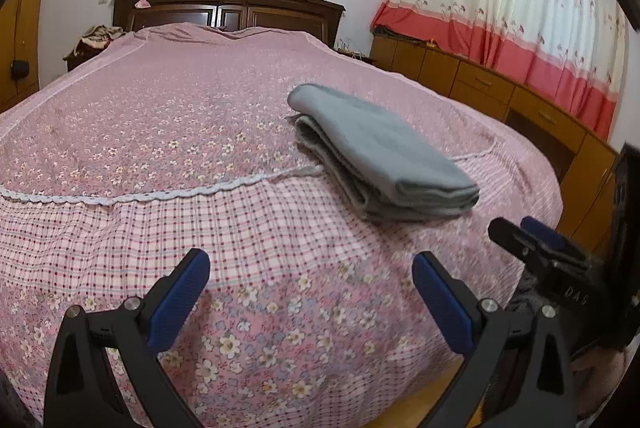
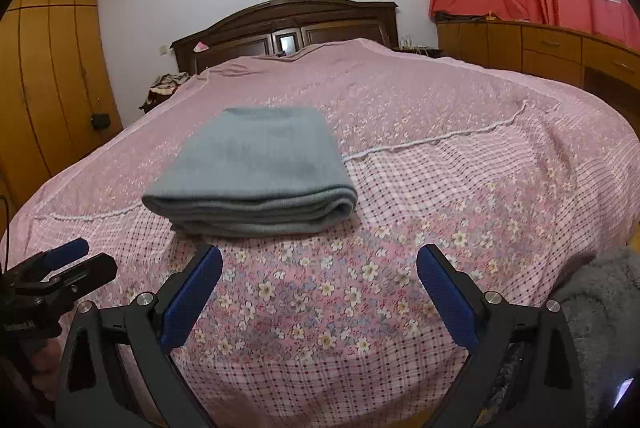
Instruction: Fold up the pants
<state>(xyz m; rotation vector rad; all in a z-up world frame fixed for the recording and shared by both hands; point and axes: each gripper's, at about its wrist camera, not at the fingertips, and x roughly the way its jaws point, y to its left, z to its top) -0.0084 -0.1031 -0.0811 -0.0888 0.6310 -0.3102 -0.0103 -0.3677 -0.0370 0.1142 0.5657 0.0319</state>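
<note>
The grey pants point(image 1: 380, 151) lie folded into a thick rectangle on the pink floral bedspread point(image 1: 180, 115); they also show in the right wrist view point(image 2: 256, 171). My left gripper point(image 1: 310, 292) is open and empty, held above the bed's foot, to the near left of the pants. My right gripper point(image 2: 320, 284) is open and empty, just in front of the pants' folded edge. The right gripper shows at the right of the left wrist view point(image 1: 536, 240), and the left gripper at the left of the right wrist view point(image 2: 68, 260).
A dark wooden headboard point(image 2: 288, 27) stands at the far end. Wooden drawers point(image 1: 500, 87) under a red and cream curtain point(image 1: 520, 7) run along the right side. A wooden wardrobe point(image 2: 44, 75) is at the left. A bedside table holds a bundle of cloth point(image 1: 96, 37).
</note>
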